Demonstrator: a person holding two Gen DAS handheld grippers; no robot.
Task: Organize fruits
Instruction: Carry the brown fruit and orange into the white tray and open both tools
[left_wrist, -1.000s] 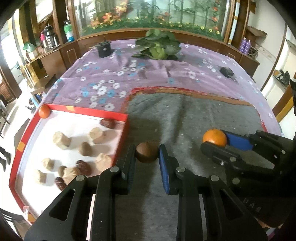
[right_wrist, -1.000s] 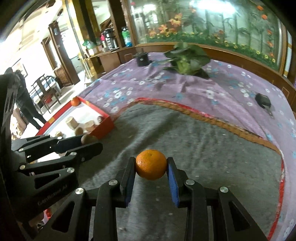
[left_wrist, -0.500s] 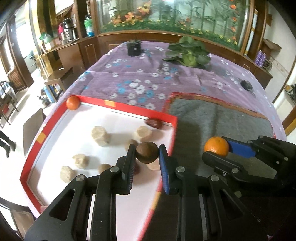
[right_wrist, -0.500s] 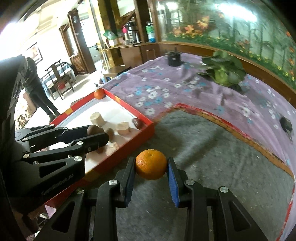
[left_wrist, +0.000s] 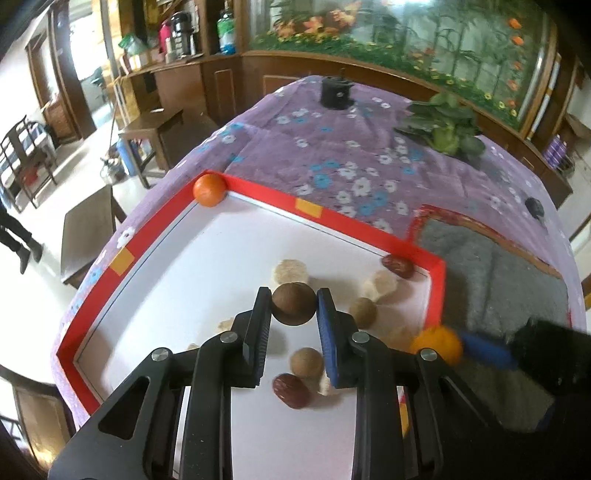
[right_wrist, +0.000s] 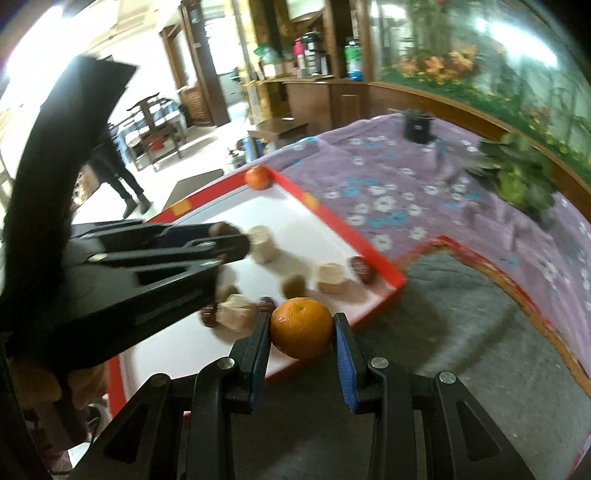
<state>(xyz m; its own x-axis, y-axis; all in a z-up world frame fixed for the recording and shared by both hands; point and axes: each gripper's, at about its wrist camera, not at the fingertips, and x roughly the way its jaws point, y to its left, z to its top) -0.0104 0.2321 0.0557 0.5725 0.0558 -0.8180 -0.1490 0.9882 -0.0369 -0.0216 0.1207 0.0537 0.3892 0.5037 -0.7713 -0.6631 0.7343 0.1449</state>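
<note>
Glossy dimpled orange (right_wrist: 301, 328), matt smooth tray (left_wrist: 258, 194), fuzzy grey mat (left_wrist: 498, 273)

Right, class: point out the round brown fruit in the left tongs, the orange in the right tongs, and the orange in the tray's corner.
Round brown fruit (left_wrist: 294, 303), left wrist view, its front.
Held orange (right_wrist: 301, 328), right wrist view, centre.
Corner orange (left_wrist: 209, 189), left wrist view, centre.

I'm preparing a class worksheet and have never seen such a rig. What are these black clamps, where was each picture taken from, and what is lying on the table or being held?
No robot here: a person holds a two-finger clamp in each hand, with a camera on each looking along its fingers. One picture comes from the left gripper, which is shut on a brown round fruit. The other comes from the right gripper, which is shut on an orange. Below lies a red-rimmed tray holding another orange in its corner, red dates and pale chunks. Beside it is a grey mat on a flowered purple cloth.
</note>
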